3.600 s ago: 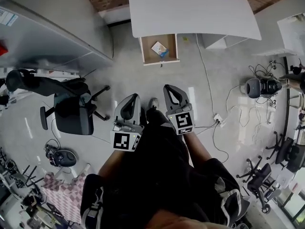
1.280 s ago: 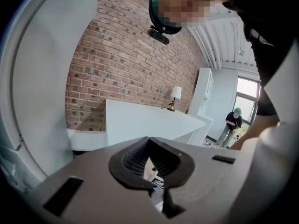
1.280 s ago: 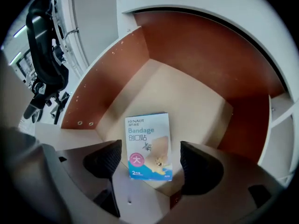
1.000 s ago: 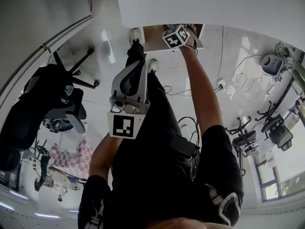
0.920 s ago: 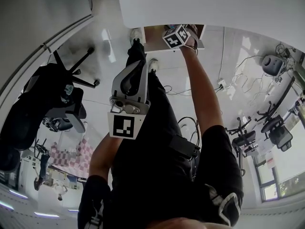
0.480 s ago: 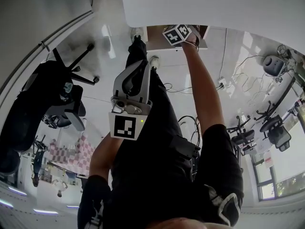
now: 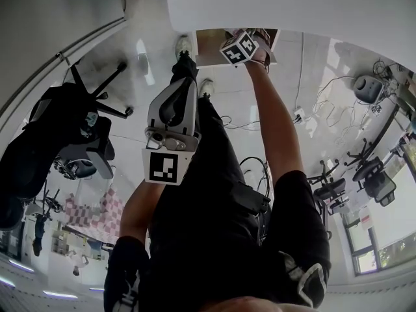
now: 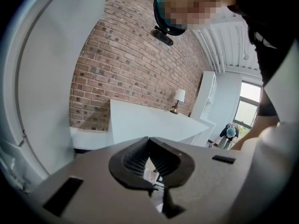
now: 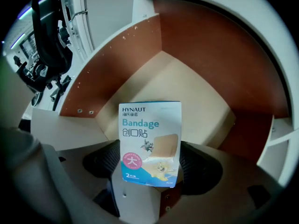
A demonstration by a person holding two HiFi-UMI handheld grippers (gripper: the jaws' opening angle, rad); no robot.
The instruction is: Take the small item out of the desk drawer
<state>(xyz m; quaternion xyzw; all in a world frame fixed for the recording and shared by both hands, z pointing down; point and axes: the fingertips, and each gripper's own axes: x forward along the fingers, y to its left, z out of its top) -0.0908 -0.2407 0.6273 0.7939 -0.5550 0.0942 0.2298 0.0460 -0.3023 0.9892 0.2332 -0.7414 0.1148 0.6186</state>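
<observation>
Jaws of the right gripper (image 9: pixel 152 163) are closed on the lower half of a bandage packet (image 9: pixel 150 134), one pad against each long edge. From the head view, the white bench (image 7: pixel 292 5) fills the top, its wooden drawer (image 7: pixel 211 44) pulled open. The right arm stretches straight forward, its gripper over the drawer. The left gripper (image 7: pixel 173 104) is raised near the body, jaw tips together on nothing. The packet stands on end above the drawer floor, long axis upright, printed face toward the gripper camera. A few seconds earlier it lay flat in the drawer, with both grippers held near the body.
</observation>
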